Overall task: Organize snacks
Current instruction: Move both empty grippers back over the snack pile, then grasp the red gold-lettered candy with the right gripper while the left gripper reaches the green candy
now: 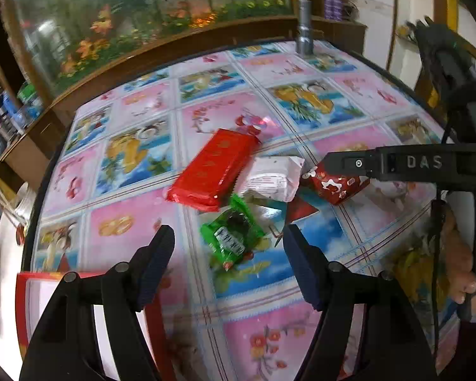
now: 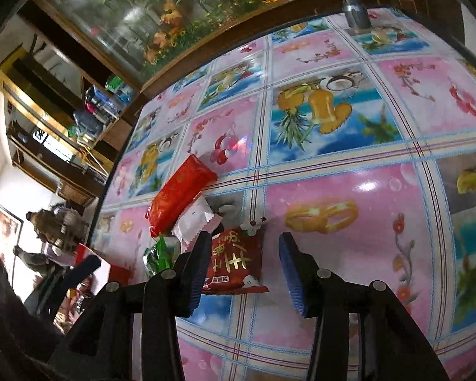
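Several snack packets lie together on the round table (image 1: 133,231). A long red packet (image 1: 212,168) lies furthest back, with a white packet (image 1: 273,177) to its right. My left gripper (image 1: 228,231) is open just above a green packet (image 1: 231,238), which lies flat between and ahead of its blue pads. My right gripper (image 2: 242,254) is open low over a small red packet with gold characters (image 2: 234,260). That packet lies on the table beside the left pad, well apart from the right pad. In the left wrist view one of the right gripper's fingers (image 1: 349,162) reaches over the same small red packet (image 1: 333,187).
A red box with a white inside (image 1: 25,301) sits at the table's near left edge. A metal post (image 1: 303,31) stands at the far edge, in front of a wooden cabinet with flowered glass (image 1: 127,25). A person's hand (image 1: 460,254) holds the right gripper's handle.
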Demonstrator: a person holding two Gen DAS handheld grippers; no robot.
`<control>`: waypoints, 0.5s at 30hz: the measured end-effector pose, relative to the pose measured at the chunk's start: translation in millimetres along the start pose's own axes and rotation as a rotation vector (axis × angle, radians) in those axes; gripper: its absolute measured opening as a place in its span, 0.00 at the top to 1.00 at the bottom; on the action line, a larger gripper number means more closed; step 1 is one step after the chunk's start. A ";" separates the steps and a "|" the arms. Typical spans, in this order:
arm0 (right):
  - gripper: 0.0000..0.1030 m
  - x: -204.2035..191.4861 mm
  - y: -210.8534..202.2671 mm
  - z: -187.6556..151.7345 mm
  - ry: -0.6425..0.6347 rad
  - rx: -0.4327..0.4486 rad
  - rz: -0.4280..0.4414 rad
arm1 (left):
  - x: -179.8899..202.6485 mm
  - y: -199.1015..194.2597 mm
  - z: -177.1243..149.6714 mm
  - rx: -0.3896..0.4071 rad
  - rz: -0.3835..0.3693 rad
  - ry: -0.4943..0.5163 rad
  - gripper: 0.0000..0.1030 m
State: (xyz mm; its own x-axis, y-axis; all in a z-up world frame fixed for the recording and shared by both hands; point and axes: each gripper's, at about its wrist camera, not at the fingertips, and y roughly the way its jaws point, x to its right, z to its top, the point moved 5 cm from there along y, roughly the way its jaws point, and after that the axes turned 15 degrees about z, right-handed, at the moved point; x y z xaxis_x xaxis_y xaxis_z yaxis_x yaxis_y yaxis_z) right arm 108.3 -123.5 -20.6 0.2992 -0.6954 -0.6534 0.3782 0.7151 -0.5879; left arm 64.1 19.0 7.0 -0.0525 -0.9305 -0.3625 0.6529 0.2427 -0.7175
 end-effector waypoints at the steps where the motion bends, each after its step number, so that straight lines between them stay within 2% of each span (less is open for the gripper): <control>1: 0.53 -1.9 1.6 -0.9 -0.010 -0.005 -0.004 | 2.0 2.7 0.5 0.001 -0.003 0.013 0.32; 10: 0.53 -9.5 15.5 -5.5 -0.074 -0.031 -0.054 | 20.4 11.4 4.9 0.035 -0.087 0.146 0.32; 13: 0.52 -11.7 18.1 -6.5 -0.098 -0.034 -0.069 | 21.4 17.5 4.2 0.015 -0.107 0.147 0.32; 15: 0.52 -13.3 19.2 -7.0 -0.116 -0.036 -0.082 | 18.3 23.4 2.1 -0.001 -0.100 0.130 0.38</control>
State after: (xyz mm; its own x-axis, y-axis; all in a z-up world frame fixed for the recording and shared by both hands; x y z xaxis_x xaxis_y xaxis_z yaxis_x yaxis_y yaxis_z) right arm 105.5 -100.0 -26.6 0.3689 -0.7536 -0.5440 0.3747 0.6562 -0.6550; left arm 80.0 7.1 -15.1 -0.2141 -0.9068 -0.3632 0.6390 0.1512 -0.7542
